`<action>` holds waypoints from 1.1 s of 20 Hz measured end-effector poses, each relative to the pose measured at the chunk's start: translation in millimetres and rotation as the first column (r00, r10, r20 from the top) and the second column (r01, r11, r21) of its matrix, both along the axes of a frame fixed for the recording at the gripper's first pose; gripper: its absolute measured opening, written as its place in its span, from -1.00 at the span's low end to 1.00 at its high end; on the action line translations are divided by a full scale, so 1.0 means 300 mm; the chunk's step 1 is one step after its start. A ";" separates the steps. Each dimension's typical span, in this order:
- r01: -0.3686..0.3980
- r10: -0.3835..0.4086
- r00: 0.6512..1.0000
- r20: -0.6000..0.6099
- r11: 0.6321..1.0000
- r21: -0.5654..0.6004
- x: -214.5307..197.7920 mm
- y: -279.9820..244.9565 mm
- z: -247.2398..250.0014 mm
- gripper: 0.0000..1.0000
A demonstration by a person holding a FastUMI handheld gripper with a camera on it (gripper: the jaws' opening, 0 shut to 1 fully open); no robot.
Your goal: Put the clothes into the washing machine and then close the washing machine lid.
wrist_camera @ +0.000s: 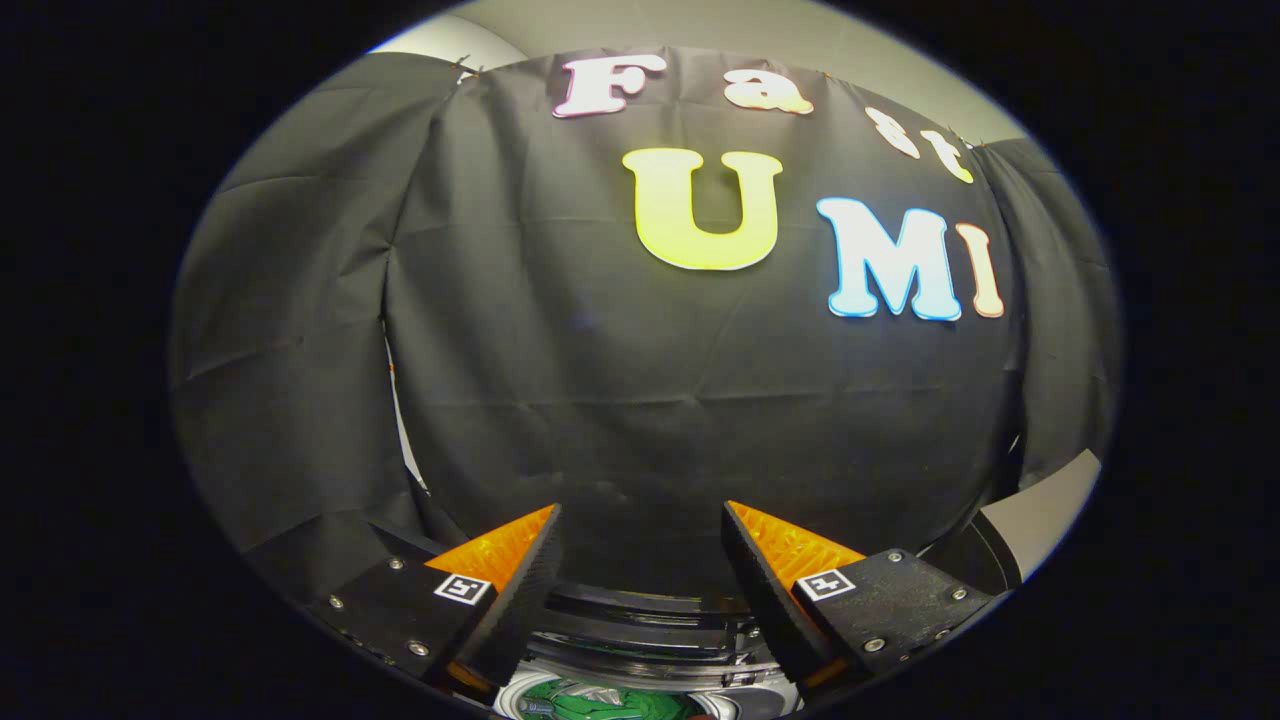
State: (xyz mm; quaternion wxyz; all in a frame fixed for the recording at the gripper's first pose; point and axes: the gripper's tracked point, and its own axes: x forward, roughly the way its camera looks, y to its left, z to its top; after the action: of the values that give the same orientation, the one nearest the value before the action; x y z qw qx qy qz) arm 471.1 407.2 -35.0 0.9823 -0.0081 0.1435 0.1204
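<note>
Claw-mounted fisheye faces the booth wall closely, washing machine just below.

You face a creased black cloth wall hanging in folds, with seams at about 9 and 3 o'clock. At 12 o'clock a pale plain wall shows above it. The light is dim and even.

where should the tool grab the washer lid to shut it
Judging from here, the raised lid stands to the right of the open tool; its free upper edge looks easiest to take, coming from above. The green clothes already lie in the drum below the fingers.
</note>
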 end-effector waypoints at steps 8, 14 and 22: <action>0.049 -0.046 0.995 -0.092 0.998 0.030 0.034 -0.023 -0.093 0.91; 0.042 -0.040 0.999 -0.035 0.998 0.041 0.013 -0.017 -0.082 0.94; -0.012 0.014 1.000 -0.028 0.998 0.058 -0.059 -0.020 -0.082 0.93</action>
State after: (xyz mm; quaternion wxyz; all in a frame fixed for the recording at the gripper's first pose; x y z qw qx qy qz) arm 453.4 401.3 -59.5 0.9791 0.0209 0.1540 0.1309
